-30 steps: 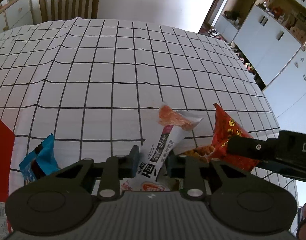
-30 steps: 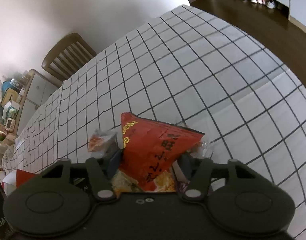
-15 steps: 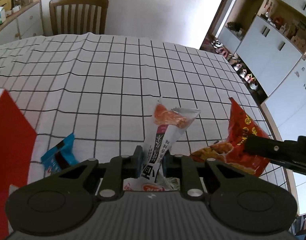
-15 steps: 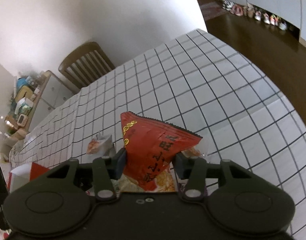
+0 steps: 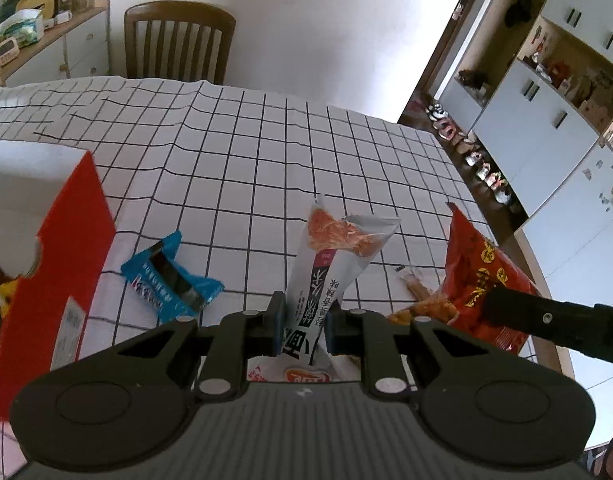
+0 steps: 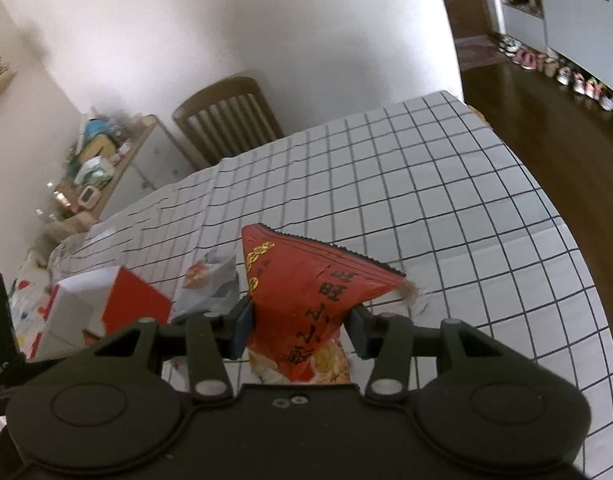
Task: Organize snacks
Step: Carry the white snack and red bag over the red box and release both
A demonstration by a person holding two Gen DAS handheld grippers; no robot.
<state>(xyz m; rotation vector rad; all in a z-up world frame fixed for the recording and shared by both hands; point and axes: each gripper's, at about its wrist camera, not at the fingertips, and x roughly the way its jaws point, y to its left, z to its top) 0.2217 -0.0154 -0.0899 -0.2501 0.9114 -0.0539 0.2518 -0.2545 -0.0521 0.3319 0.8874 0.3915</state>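
My left gripper [image 5: 304,322] is shut on a long white snack packet [image 5: 326,276] with an orange picture at its top, held up off the checked tablecloth [image 5: 266,160]. My right gripper [image 6: 302,330] is shut on a red snack bag [image 6: 306,304] with black characters, also lifted; the same red bag [image 5: 478,272] shows at the right of the left wrist view. A blue wrapped snack [image 5: 166,280] lies on the cloth beside a red and white cardboard box [image 5: 58,248]. The white packet [image 6: 210,280] and the box [image 6: 118,300] appear left of the red bag in the right wrist view.
A wooden chair [image 5: 178,44] stands at the table's far edge, with a cluttered sideboard [image 5: 38,40] to its left. White cabinets [image 5: 546,120] and a row of shoes [image 5: 474,152] line the floor to the right. The table's right edge [image 6: 546,208] drops to dark wood flooring.
Both grippers have tightened on their packets and risen with them above the cloth. The red box has come into view on the left, and the blue snack now lies further from the left gripper.
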